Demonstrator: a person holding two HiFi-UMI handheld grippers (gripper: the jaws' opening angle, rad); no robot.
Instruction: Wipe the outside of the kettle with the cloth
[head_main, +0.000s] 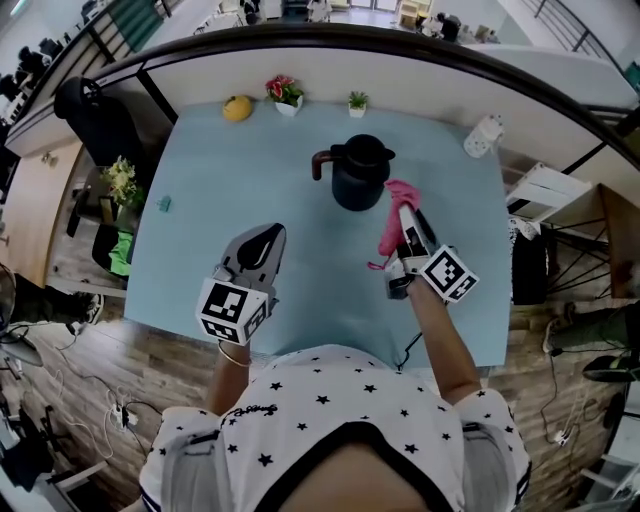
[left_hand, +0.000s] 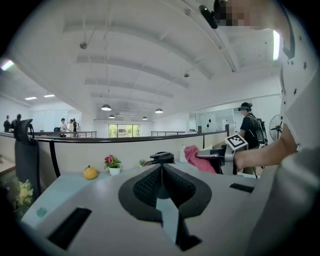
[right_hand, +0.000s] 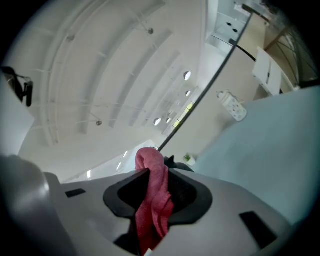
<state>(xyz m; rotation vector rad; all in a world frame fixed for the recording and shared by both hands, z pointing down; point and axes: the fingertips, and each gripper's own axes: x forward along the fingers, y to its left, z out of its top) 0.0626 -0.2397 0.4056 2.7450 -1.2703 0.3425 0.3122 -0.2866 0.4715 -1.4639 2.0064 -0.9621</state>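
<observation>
No words, brands or numbers can be read. Black-and-white square markers (coded patterns, not letters) stand on the cubes of the left gripper (head_main: 270, 234), near left, and the right gripper (head_main: 407, 213), right. Small script on the person's shirt (head_main: 256, 409) stays illegible.

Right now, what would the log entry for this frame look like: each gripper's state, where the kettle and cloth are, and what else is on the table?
kettle: dark, upright, lid on, mid-table
cloth: pink, hangs from the right gripper, top end at the kettle's side; contact unclear
right gripper: shut on the cloth
left gripper: shut, empty, over the table's near part, away from the kettle
table: light blue; yellow fruit, two small potted plants and white power strip near the far edge
</observation>
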